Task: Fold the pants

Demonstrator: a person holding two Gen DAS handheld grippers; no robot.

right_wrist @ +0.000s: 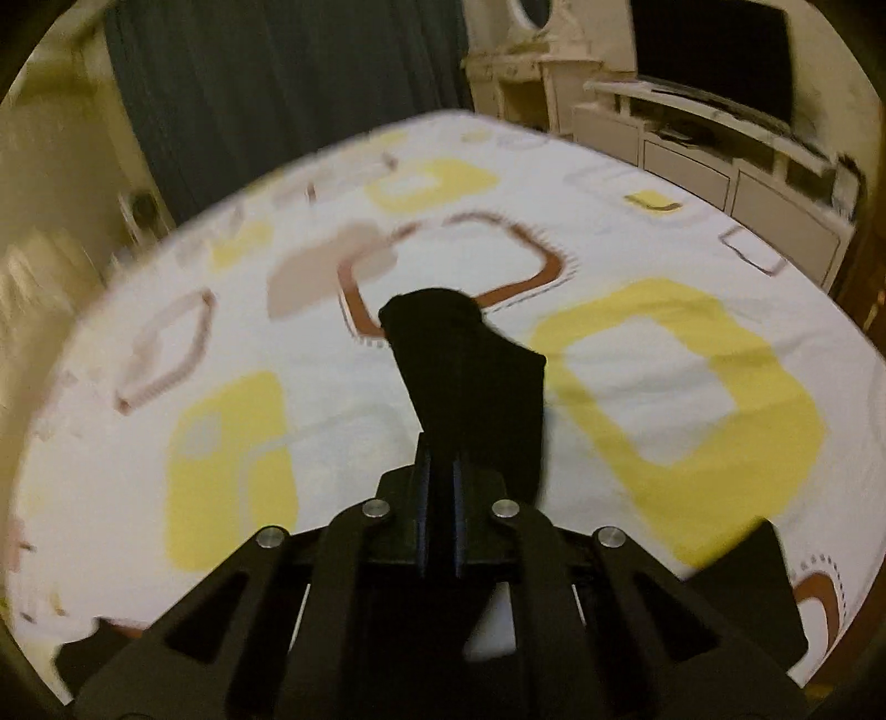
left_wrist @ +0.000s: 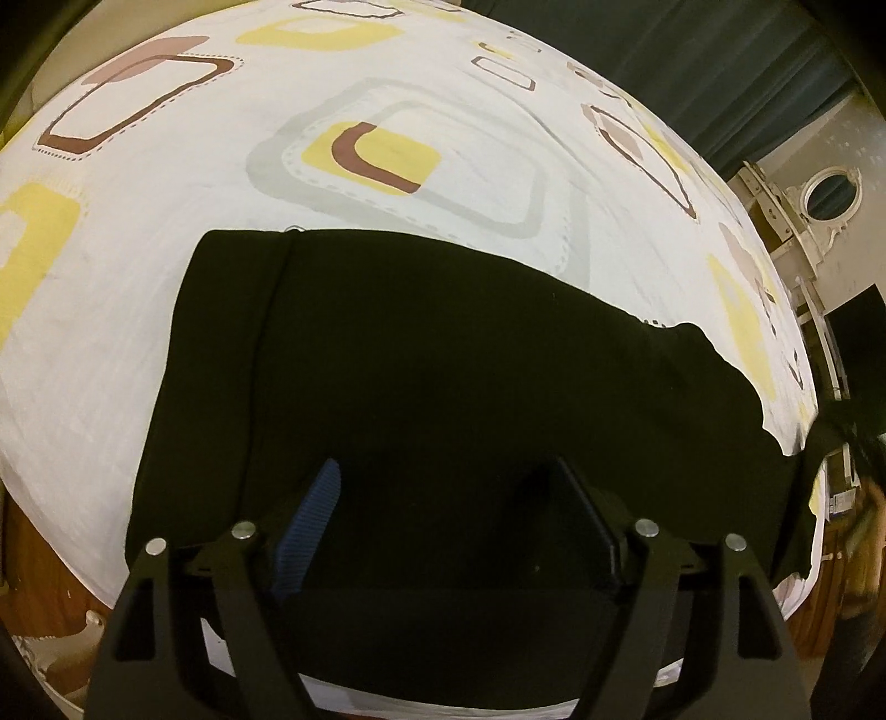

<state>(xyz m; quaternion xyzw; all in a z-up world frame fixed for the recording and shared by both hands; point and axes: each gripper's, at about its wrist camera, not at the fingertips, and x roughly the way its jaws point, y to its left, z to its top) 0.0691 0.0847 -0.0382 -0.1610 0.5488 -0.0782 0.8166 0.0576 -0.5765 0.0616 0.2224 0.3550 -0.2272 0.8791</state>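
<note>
Black pants (left_wrist: 432, 354) lie spread on a bed with a white patterned sheet (left_wrist: 387, 83). In the left wrist view my left gripper (left_wrist: 443, 498) is open and empty, its fingers hovering just over the near part of the pants. In the right wrist view my right gripper (right_wrist: 440, 471) is shut on an end of the pants (right_wrist: 470, 376), which sticks up and forward between the jaws above the sheet (right_wrist: 664, 387). More black cloth (right_wrist: 758, 598) shows at the lower right.
Dark curtains (right_wrist: 277, 72) hang behind the bed. A cream cabinet (right_wrist: 692, 149) with a dark TV screen (right_wrist: 714, 50) stands at the right. A cream dresser with an oval mirror (left_wrist: 830, 194) stands beyond the bed's right edge. The right wrist view is motion-blurred.
</note>
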